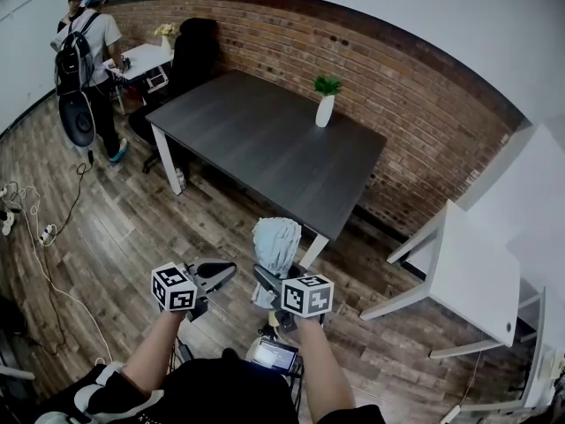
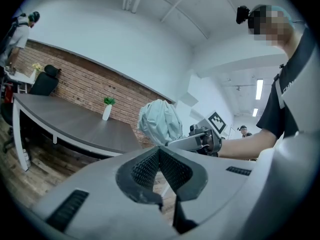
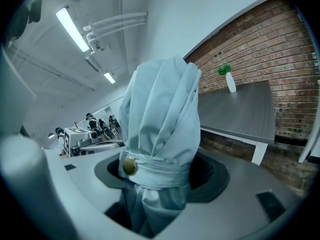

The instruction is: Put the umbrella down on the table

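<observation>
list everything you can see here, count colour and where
umbrella: 1, pale blue, folded, upright in right gripper
table: 1, dark grey, ahead, centre
vase: 1, white with green plant, on table's far side
white table: 1, white, at right
chair: 1, black, table's far-left end
desk: 1, white, far left
people: 2, dark and light clothes, by desk
cables: several, white and black, on floor at left
left gripper: 1, grey, shut, empty
right gripper: 1, grey, shut on umbrella
</observation>
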Motion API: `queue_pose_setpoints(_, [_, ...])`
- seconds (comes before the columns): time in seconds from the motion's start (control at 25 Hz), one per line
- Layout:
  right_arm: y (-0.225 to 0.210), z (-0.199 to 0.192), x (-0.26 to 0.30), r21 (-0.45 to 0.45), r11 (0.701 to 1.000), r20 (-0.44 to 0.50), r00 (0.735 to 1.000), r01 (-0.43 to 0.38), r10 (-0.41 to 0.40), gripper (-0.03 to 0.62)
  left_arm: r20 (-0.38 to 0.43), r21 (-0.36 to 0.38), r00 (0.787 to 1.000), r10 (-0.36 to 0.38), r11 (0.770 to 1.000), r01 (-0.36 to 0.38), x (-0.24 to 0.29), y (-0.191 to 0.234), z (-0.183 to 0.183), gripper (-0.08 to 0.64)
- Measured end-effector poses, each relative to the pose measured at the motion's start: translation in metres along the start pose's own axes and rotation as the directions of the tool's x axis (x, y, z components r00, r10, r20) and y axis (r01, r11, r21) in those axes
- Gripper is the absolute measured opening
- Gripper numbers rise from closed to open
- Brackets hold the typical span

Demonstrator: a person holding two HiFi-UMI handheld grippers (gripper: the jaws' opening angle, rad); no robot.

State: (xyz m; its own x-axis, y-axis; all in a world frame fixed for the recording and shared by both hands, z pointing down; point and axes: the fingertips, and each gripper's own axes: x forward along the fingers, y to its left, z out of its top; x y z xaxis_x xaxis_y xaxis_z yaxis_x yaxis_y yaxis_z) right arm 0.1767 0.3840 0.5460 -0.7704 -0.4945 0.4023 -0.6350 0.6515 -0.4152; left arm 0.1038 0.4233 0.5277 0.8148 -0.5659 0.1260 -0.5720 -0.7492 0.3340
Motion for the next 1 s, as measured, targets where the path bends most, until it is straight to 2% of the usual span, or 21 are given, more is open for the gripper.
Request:
queue_pose_setpoints(0.68, [0.003,-0.004,0.01,0.03,1.0,0.007,1.0,-0.002,0.002,0.302,0.033,-0.019,0.999,-0.014,1.0,0.014,-0.013,0.006,-0.001,0.003])
queue_pose_setpoints(0.88, [0.005,-0.003,0.012,0.028,1.0,0.002,1.0,-0.009,0.009,0.302,0.031,-0.045,0.999,0.04,0.998,-0.038,-0.018,0.019,-0.004,0.003])
queue_pose_setpoints(1.0, [0.0,-0.002,0.014,0.035,0.999,-0.004,1.0,-0.009,0.009,0.302,0.036,-0.065,0.998,0.047,0.997,-0.044,-0.017,0.024,-0.007,0.003])
